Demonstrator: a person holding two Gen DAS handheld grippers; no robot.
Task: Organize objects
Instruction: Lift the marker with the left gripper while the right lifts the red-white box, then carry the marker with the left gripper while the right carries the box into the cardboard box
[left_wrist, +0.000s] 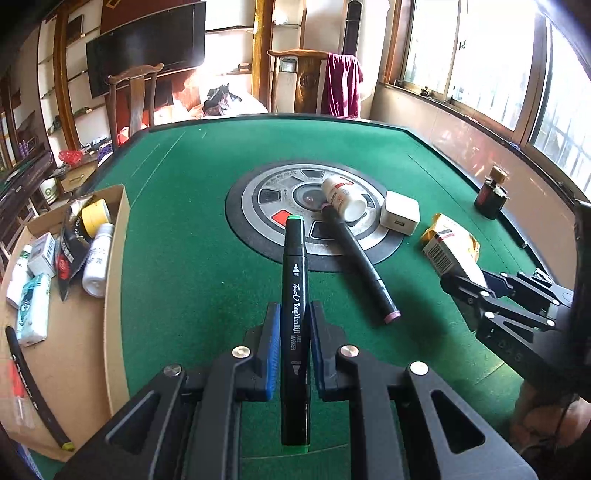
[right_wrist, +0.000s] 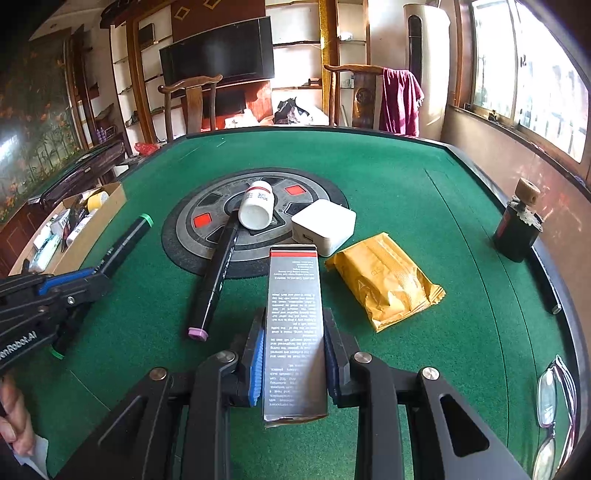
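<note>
Nearest the left wrist lens: left gripper (left_wrist: 291, 350), jaws closed on a black marker with green caps (left_wrist: 294, 295), blue pads pressed against both sides of the barrel. Marker held off the green felt surface (left_wrist: 184, 229), far cap pointing toward the round centre panel (left_wrist: 258, 206); near cap partly hidden below the jaws.

Right gripper (right_wrist: 293, 354): jaws narrow, clamped on a grey printed box (right_wrist: 293, 314) with a red band at the far end. Print too small to read. Near end of the box looks torn, detail unclear.

On the surface:
- second black marker with pink caps (right_wrist: 218, 273), lying half on the centre panel, half on felt; far end hidden under a white bottle (right_wrist: 256, 210) on its side.
- white charger block (right_wrist: 325, 225), just beside the bottle, at the panel's right rim.
- yellow packet (right_wrist: 384, 280), on felt right of the held box.
- dark bottle with tan stopper (right_wrist: 517, 229), near the right edge.
- glasses (right_wrist: 554, 413), near the right edge, cut off by the frame.

Cardboard tray (left_wrist: 114, 258) at the left edge: holds a white bottle, yellow tape roll, small boxes and packets; contents overlap, some not identifiable, tray's left side cut off.

A hand (right_wrist: 14, 417) shows at the right wrist view's lower left, mostly out of frame.
</note>
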